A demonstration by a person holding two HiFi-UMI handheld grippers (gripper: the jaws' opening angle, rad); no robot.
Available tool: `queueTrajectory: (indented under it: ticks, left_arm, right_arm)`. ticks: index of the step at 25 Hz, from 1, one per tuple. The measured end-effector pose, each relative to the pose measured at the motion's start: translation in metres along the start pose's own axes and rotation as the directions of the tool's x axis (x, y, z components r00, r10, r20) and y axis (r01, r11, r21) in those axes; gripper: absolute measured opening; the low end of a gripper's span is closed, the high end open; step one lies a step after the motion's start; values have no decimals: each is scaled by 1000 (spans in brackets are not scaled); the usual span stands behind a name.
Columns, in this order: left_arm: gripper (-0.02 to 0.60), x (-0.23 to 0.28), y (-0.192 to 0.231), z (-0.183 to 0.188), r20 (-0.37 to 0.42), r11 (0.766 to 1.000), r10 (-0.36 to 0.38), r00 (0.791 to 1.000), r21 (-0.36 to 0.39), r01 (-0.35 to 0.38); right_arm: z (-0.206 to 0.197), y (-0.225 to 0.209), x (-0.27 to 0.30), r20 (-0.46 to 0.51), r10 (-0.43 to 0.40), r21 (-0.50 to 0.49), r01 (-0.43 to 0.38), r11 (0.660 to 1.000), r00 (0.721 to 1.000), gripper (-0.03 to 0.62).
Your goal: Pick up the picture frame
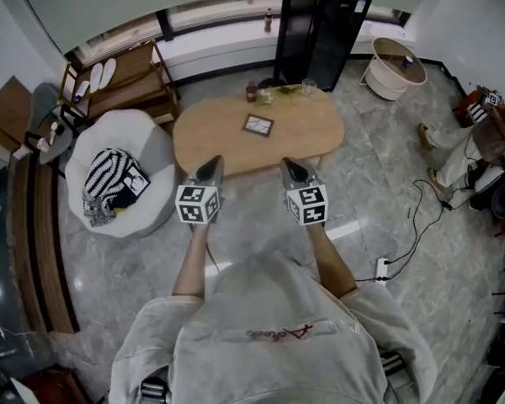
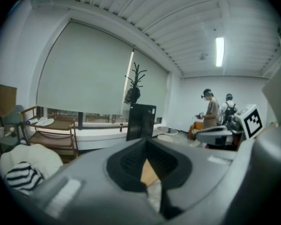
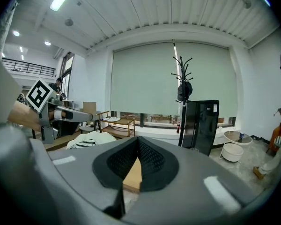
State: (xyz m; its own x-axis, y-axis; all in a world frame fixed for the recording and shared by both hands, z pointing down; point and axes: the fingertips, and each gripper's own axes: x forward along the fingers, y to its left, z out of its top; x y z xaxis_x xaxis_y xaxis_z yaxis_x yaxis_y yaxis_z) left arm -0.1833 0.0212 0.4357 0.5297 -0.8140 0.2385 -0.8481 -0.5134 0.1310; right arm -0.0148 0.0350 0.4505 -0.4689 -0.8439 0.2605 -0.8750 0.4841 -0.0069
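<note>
- Now I hold both tools side by side in front of me, and both point at the oval wooden coffee table (image 1: 204, 138).
- In its own view the left gripper (image 1: 209, 169) has its jaws pressed together, with nothing between them. Only a thin strip of the wooden tabletop shows behind the dark pads.
- The right gripper (image 1: 292, 170) is the same: its jaws are together and it holds nothing.
- From the head view, both tips lie over the near edge of the table.
- The picture frame (image 1: 258, 125) lies flat near the middle of the tabletop. It is dark with a pale picture inside, and it is turned a little against the table edge.
- The frame is well apart from both tools, beyond their tips and roughly between the two lines along which they point.
- At the far edge of the table stand a small dark bottle (image 1: 251, 91) and some glasses (image 1: 308, 86).
- Left of the table there is a white beanbag chair (image 1: 156, 146) with a black-and-white striped cloth (image 1: 105, 179) on it.
- Behind the table stand a black cabinet (image 1: 321, 25) and, to its right, a round white basket (image 1: 396, 67).
- A low wooden shelf (image 1: 126, 78) at the far left carries a pair of white slippers (image 1: 102, 73).
- In the left gripper view two persons (image 2: 210, 114) stand by the far wall.
</note>
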Motion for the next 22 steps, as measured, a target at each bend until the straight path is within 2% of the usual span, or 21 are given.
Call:
queueTrajectory:
  ticks: [22]
  left_arm:
    - [0,22,7,-6,-14,1000,-25,1000,6,25]
  right_arm:
    - [-9,-11,13,-5,-23,13,23,1000,1000,5]
